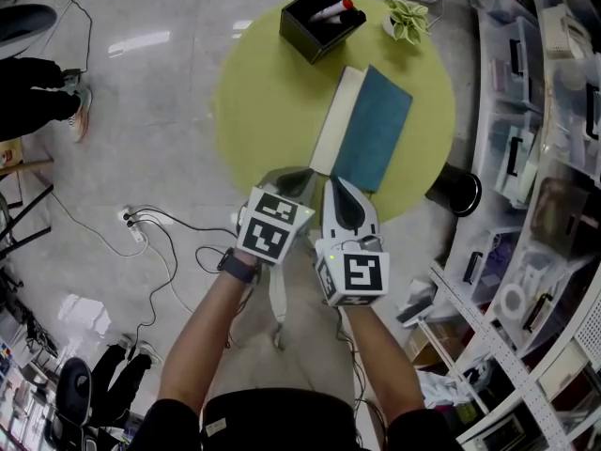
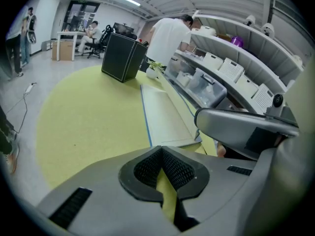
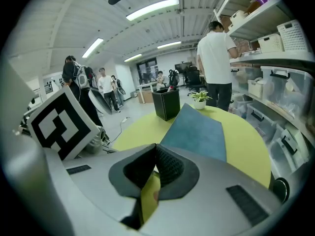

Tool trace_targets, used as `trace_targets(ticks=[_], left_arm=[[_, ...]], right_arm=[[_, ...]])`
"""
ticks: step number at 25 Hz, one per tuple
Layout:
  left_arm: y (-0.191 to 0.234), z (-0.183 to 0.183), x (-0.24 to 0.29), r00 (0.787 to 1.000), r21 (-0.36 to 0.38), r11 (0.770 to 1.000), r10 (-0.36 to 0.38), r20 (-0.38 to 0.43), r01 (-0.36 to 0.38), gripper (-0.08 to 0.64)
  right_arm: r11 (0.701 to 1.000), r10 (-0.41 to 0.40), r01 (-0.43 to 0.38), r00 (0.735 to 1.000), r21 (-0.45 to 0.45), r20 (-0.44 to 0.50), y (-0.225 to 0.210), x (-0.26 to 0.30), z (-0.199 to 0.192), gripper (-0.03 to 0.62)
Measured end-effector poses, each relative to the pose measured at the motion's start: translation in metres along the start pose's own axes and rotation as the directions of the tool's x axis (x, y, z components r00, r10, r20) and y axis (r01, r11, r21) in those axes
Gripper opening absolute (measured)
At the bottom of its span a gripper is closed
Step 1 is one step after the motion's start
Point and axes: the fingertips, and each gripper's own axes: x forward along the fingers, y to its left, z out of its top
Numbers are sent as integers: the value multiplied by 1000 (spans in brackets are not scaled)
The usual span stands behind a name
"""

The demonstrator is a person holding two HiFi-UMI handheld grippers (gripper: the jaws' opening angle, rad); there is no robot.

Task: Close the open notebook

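A big round yellow-green table point(image 1: 254, 111) fills the upper middle of the head view. On its right side, at the right edge of the frame, stand shelves with see-through bins point(image 1: 540, 130).

The notebook point(image 1: 362, 130) lies open on the right half of the table. Its white page is on the left and its blue cover is on the right. The near end of the notebook is just above the two tools in the frame.

A black box point(image 1: 319, 22) sits at the top edge of the table, above the notebook. A pen with a red cap point(image 1: 338, 9) pokes out of it.

The left gripper point(image 1: 293, 175) is at the lower middle of the frame, at the near edge of the table. Its jaws are closed with nothing in them. The right gripper point(image 1: 336, 188) is just beside it, right by the near end of the notebook. Its jaws are closed and hold nothing too.

A small green plant point(image 1: 407, 17) sits at the top right edge of the table.
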Motion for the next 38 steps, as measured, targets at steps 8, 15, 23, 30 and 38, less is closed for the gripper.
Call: trace_targets(ticks=[8, 15, 23, 30, 38], left_arm=[[11, 0, -7, 1000, -34, 999, 13, 9, -13, 17], [15, -4, -15, 1000, -19, 1000, 4, 27, -3, 17], [16, -6, -12, 1000, -36, 999, -5, 11, 6, 17], [13, -18, -50, 999, 69, 997, 23, -35, -20, 17], [-28, 1, -147, 1000, 104, 994, 23, 9, -24, 17]], right_arm=[[1000, 27, -27, 999, 8, -34, 4, 14, -10, 5], [998, 53, -50, 995, 38, -80, 5, 28, -25, 5], [997, 66, -57, 985, 60, -160, 3, 41, -43, 5], [997, 77, -79, 965, 0, -251, 5, 49, -53, 5], [938, 329, -344, 869, 26, -370, 46, 22, -58, 339]])
